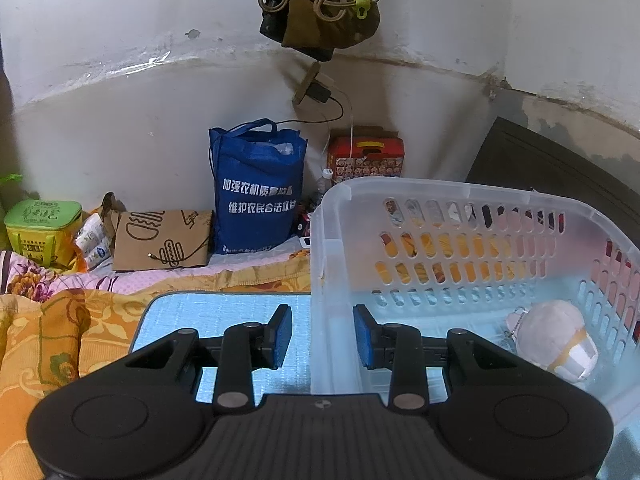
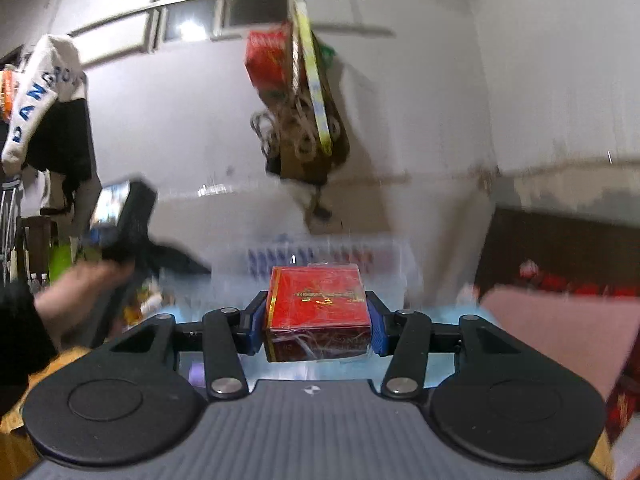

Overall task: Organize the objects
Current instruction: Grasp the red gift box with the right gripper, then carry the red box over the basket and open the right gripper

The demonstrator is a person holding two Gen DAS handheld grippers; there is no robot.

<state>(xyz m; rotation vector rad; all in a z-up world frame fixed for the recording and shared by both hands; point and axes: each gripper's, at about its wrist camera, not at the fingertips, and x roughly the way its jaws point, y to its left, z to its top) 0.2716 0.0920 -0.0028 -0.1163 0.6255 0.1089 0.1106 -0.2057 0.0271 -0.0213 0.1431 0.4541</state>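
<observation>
Between the right gripper's pads: red box (image 2: 318,312), clamped on both sides, held clear of the blue mat (image 1: 224,312).
Right gripper (image 2: 318,322): closed on the red box.
Left gripper (image 1: 322,336): jaws astride the basket's near wall; contact unclear.
Basket (image 1: 460,192): translucent, on the mat, plush toy (image 1: 554,340) inside.
Person's hand (image 2: 76,296): at left, blurred.
</observation>
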